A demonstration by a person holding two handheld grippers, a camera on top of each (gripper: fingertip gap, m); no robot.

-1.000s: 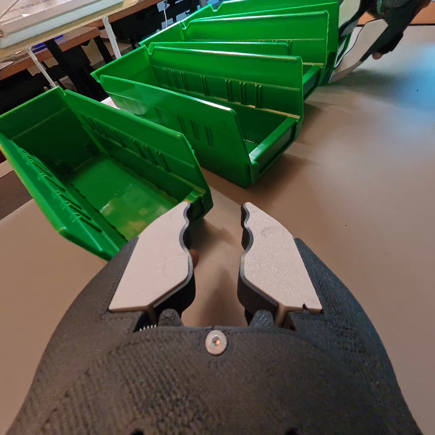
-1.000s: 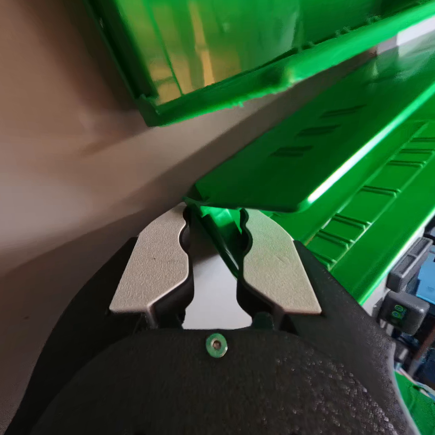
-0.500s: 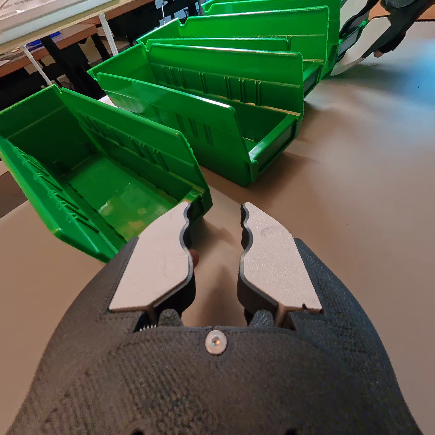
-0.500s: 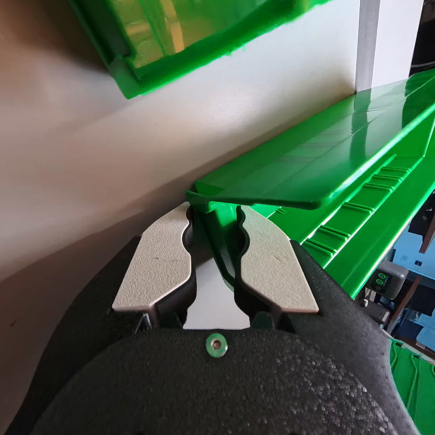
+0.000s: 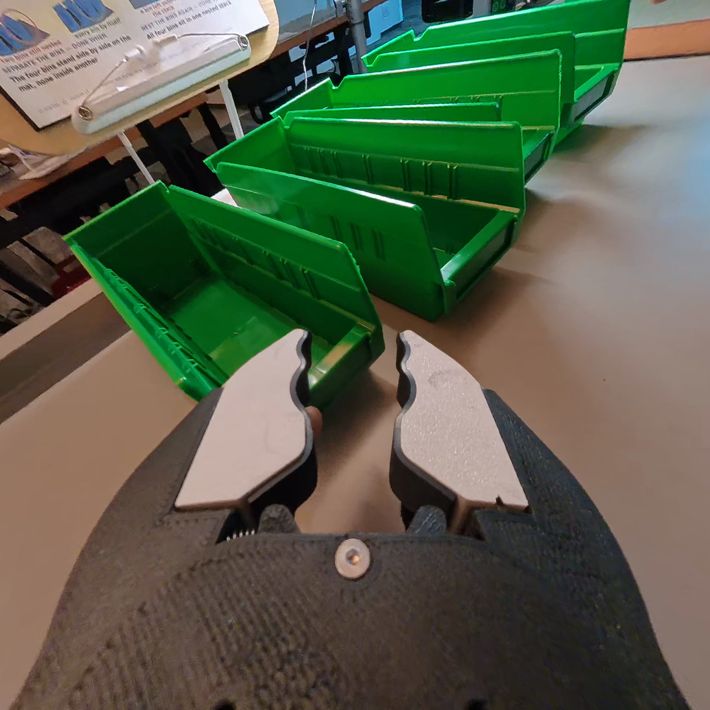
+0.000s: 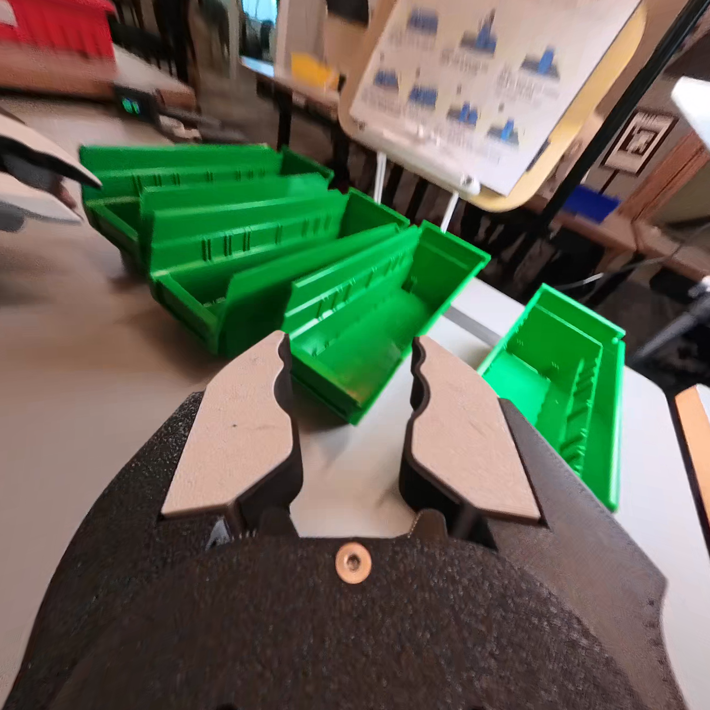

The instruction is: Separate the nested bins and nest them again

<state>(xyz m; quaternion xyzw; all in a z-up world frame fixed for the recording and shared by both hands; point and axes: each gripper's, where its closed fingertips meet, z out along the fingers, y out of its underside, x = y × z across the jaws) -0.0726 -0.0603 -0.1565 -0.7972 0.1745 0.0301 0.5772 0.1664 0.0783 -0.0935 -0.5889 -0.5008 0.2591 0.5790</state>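
Several green plastic bins stand side by side in a row on the tan table. My left gripper [image 5: 351,345] is open and empty. The front corner of the nearest bin [image 5: 215,292] shows between its fingers; I cannot tell whether they touch it. My right gripper [image 6: 349,342] is open and empty, a little in front of a bin [image 6: 365,345] in the row. One more bin [image 6: 557,392] stands apart to the right, near the table edge. The left gripper [image 6: 38,173] also shows at the far left of the right wrist view.
A clipboard with an instruction sheet [image 5: 126,50] stands on thin legs behind the bins and also shows in the right wrist view [image 6: 480,88]. Other tables and clutter lie beyond. The table edge [image 6: 687,442] runs close on the right. Left tips to right tips: about 30 cm.
My right gripper has let go of the bin wall it held, opened and pulled back, so the whole row now shows. My left gripper stayed open and shifted slightly at the nearest bin.
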